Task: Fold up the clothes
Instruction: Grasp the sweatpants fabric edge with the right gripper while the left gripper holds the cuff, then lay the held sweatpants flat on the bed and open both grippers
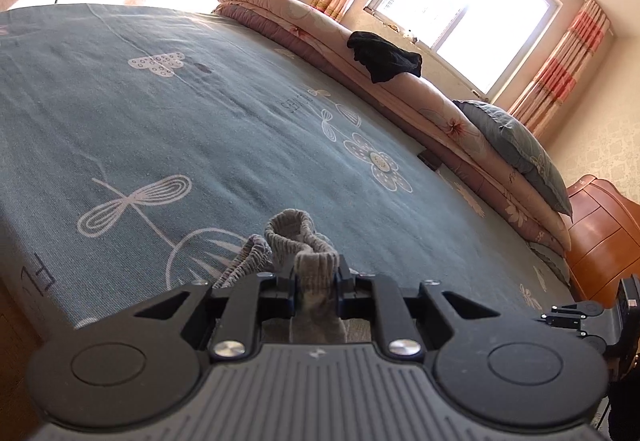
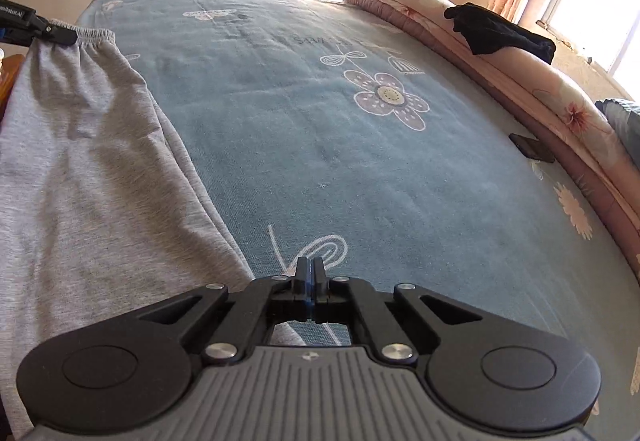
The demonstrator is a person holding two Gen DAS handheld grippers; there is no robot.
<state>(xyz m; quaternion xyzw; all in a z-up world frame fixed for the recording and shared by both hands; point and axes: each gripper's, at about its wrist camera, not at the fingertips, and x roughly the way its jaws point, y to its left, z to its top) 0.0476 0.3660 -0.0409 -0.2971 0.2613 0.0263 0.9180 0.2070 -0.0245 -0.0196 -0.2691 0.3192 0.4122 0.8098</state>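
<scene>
Pinching the grey sweatpants (image 2: 92, 177) at the ribbed waistband, the left gripper (image 1: 315, 277) is lifting limp, light fabric at lower centre; the right gripper (image 2: 308, 273) (pressed together, empty) is hovering beside them.

Wide open across the bed (image 2: 360, 169) ahead and to the right. Blocked on the left by grey trousers (image 2: 80, 161), on the far right by rolled quilts (image 2: 540, 81) with a black garment (image 2: 500, 29) on top and a small dark object (image 2: 532, 147) alongside.
</scene>
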